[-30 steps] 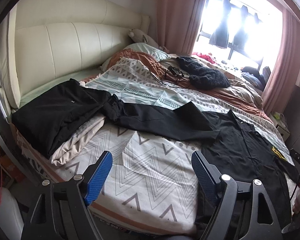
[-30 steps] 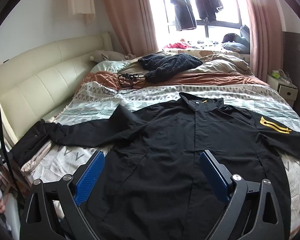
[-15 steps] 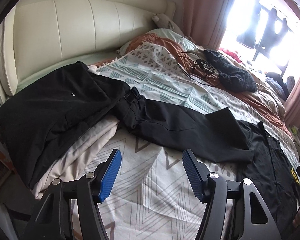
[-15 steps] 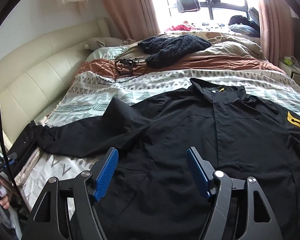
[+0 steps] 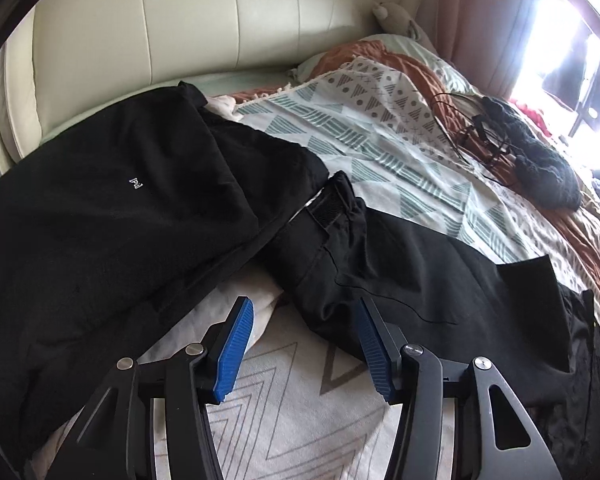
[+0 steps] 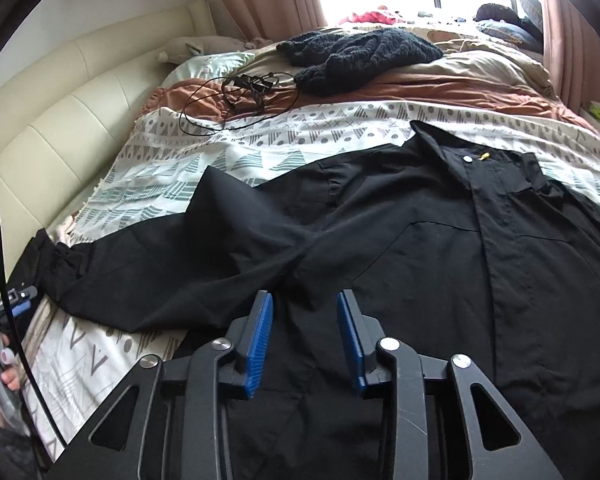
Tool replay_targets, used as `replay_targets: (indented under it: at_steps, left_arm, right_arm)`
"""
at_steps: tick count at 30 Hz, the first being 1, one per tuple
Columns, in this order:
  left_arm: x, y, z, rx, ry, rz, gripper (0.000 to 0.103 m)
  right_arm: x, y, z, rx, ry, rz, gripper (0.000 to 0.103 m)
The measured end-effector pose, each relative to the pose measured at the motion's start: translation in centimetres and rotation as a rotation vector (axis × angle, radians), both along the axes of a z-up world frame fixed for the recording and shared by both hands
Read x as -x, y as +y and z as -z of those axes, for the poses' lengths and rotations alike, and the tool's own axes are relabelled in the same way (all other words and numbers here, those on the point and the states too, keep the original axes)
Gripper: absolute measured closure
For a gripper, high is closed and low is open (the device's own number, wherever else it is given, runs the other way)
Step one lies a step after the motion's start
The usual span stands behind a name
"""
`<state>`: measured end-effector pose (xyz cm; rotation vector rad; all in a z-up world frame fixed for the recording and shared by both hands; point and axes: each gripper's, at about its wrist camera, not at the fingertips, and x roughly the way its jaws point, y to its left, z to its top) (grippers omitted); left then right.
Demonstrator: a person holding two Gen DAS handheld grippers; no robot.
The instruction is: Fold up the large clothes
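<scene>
A black jacket [image 6: 440, 264] lies spread flat on the bed [image 6: 284, 148], its sleeve [image 5: 400, 264] stretching just ahead of the left gripper [image 5: 302, 344], jaws apart, while the right gripper [image 6: 305, 338], jaws apart, hovers over its body.

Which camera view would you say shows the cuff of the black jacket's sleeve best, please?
The left wrist view: the cuff lies close ahead of the open left gripper, its strap and gathered edge plain against the folded black clothes. The right wrist view shows it only small, at the far left edge.
</scene>
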<state>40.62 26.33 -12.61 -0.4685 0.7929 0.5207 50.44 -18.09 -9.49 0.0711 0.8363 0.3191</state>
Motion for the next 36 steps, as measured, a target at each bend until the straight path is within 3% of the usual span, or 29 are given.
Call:
replay_targets:
  at_steps: [5,10,12,16,20,24,31,36]
  left_arm:
    - [-2.6,1.9,2.0,0.009,0.035,-0.066,0.053]
    - [-4.2,2.2,2.7,-0.035,0.034,-0.098,0.071]
    - [-4.3,1.7,2.3,-0.054,0.011,-0.067,0.082]
    - [-3.7,0.7,0.3,-0.075,-0.045,-0.016,0.086]
    - [-2.8,0.3,-3.9,-0.09,-0.139,0.01,0.088]
    - [-2.6,-1.7,-9.9,-0.164,-0.226,0.078,0.089]
    - [-3.0,-7.5,-20.3,-0.265,-0.383,0.211,0.089]
    - [-4.0,-12.1,-25.8,-0.263,-0.464,0.312,0.089]
  right_arm:
    - [-2.3,0.6,2.0,-0.033,0.045,-0.011,0.082]
    - [-4.2,0.8,4.1,-0.115,0.105,-0.021,0.088]
    - [-4.9,0.8,5.0,-0.161,0.133,-0.022,0.09]
    - [-6.0,1.2,6.5,-0.26,0.176,-0.044,0.093]
    - [-7.3,1.7,8.3,-0.303,0.224,-0.044,0.093]
    - [-8.2,1.4,9.5,-0.356,0.297,-0.042,0.093]
    - [-6.0,-0.7,5.9,-0.366,0.276,-0.052,0.093]
    - [-2.4,-3.6,2.8,-0.333,0.205,-0.032,0.088]
